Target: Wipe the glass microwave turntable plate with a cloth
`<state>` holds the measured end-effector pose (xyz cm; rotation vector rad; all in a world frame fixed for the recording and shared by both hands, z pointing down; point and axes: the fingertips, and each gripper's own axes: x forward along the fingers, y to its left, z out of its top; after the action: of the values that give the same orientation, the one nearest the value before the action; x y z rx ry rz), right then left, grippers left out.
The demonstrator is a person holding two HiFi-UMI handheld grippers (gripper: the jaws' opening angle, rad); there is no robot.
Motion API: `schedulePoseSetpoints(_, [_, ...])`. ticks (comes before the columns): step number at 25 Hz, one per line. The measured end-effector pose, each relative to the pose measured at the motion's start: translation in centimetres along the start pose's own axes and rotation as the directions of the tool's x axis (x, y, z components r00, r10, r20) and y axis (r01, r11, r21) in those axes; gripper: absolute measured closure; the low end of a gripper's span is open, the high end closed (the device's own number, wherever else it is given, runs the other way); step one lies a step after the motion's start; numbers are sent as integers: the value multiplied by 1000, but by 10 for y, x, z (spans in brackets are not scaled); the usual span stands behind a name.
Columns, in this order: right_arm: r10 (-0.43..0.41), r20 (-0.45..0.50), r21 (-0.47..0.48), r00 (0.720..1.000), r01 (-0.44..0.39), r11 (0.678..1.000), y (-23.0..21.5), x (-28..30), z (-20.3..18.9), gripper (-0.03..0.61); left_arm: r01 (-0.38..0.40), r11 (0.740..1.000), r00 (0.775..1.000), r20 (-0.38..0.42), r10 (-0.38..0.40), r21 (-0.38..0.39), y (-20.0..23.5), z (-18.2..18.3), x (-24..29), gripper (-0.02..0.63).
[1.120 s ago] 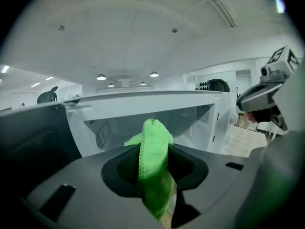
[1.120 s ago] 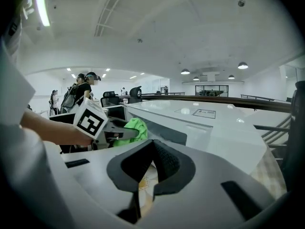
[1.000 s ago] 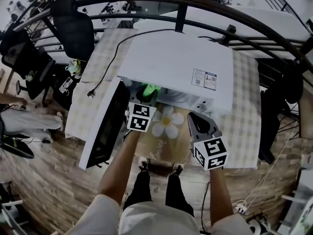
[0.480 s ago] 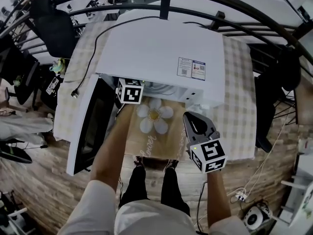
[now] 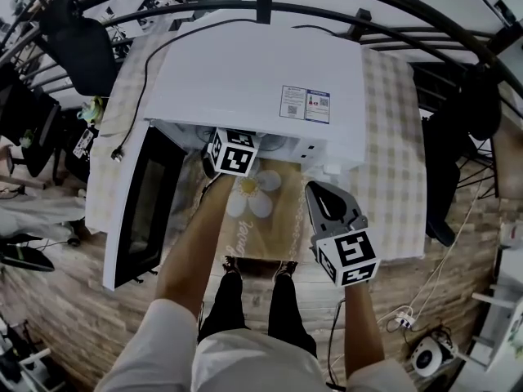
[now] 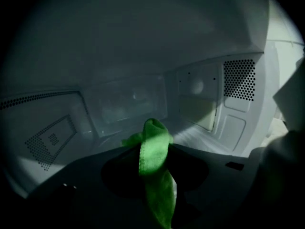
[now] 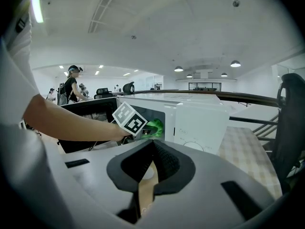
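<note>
Hard to pick out the glass turntable plate itself; probably lies on the floor inside the microwave (image 5: 253, 72). Inside that cavity: left gripper (image 6: 155, 171), clenched on the green cloth (image 6: 153, 140), with a fold poking past the jaws for wiping. In front of the microwave: right gripper (image 7: 151, 144), jaws pressed together on nothing, kept out of the way. For access, door (image 5: 139, 211) swung wide at the microwave's left.
</note>
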<state>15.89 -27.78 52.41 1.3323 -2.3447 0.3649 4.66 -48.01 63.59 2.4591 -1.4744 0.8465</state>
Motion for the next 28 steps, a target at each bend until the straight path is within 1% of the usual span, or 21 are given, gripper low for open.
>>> schedulePoseSetpoints(2, [-5,-2,1,1000,5,1000,-3,-3,-2,565,24,999,1000,10,-24,22,-20,8,4,468])
schedulePoseSetpoints(6, [-11,-3,-1,1000,11,1000,-7,-8,-3,565,101,993,995,11,-102,60,-58,17,6,468])
schedulePoseSetpoints(9, [-15,0,-7,1000,15,1000,-8,-9,-1,565,125,990,992,12,-126,69,-67,20,5,468])
schedulePoseSetpoints(12, [-16,-5,-5,1000,16,1000,-5,-8,0,565,132,988,991,1,-132,75,-63,16,-1,468])
schedulePoseSetpoints(15, [1,0,18,1000,-1,1000,4,-4,4,565,88,995,996,-5,-88,55,-40,6,-11,468])
schedulePoseSetpoints(18, [23,7,32,1000,-23,999,15,2,11,565,27,1000,1000,-15,-27,8,-5,-9,-24,468])
schedulePoseSetpoints(21, [39,10,22,999,-39,999,25,9,18,565,-40,999,999,-29,39,-35,30,-25,-36,468])
schedulePoseSetpoints(23, [40,16,33,999,-40,999,28,13,20,565,-75,996,997,-35,73,-56,48,-32,-42,468])
schedulePoseSetpoints(26, [32,22,59,999,-34,998,30,16,21,565,-99,991,994,-46,95,-87,60,-40,-49,468])
schedulePoseSetpoints(28, [28,22,62,999,-29,998,29,15,20,565,-83,993,996,-43,80,-87,55,-39,-48,468])
